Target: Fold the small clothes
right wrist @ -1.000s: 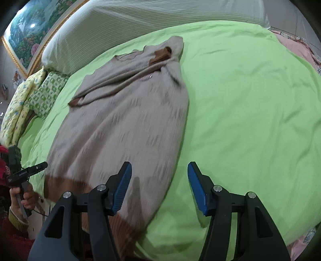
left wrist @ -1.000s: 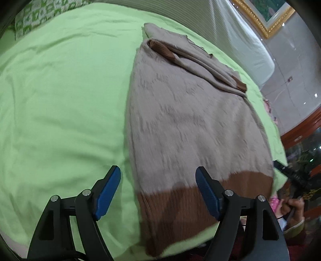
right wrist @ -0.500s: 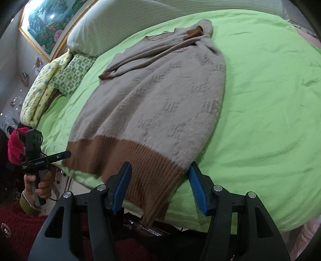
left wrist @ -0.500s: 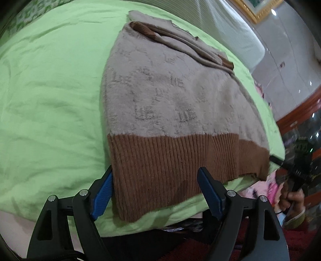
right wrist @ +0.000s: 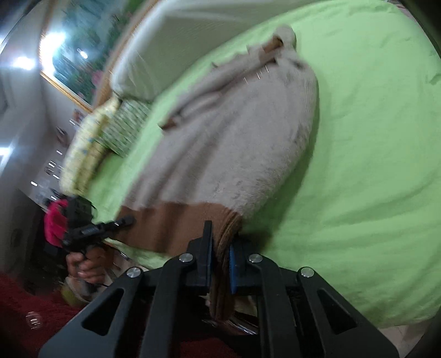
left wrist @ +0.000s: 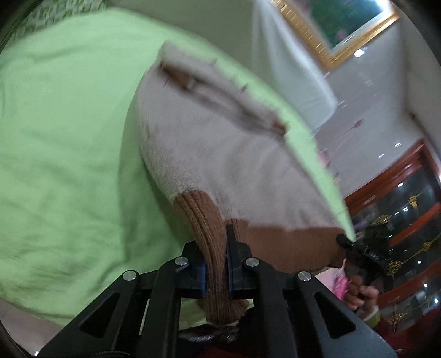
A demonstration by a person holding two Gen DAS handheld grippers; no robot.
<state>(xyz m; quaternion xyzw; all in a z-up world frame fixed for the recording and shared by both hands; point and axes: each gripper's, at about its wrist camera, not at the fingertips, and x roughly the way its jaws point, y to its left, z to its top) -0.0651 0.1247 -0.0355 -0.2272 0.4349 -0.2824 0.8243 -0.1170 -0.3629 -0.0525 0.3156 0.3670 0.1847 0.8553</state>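
A beige knitted sweater [left wrist: 220, 154] with a brown ribbed hem lies on the green bedsheet [left wrist: 60, 137], its sleeves folded across the far end. My left gripper [left wrist: 215, 247] is shut on the left corner of the brown hem [left wrist: 209, 228], which bunches up between the blue pads. In the right wrist view the same sweater [right wrist: 237, 143] stretches away, and my right gripper [right wrist: 222, 242] is shut on the right corner of the hem [right wrist: 228, 228]. The hem sags between the two grippers. Both views are blurred by motion.
The green sheet [right wrist: 358, 165] covers a round bed with a white striped headboard cushion [right wrist: 176, 49] behind. Patterned pillows [right wrist: 110, 132] lie at the far left. A hand holds the other gripper [right wrist: 88, 228] at the bed edge. A framed picture [left wrist: 339, 24] hangs on the wall.
Both grippers went from open around the hem corners to shut on them. The hem has lifted off the sheet and both views have tilted upward.
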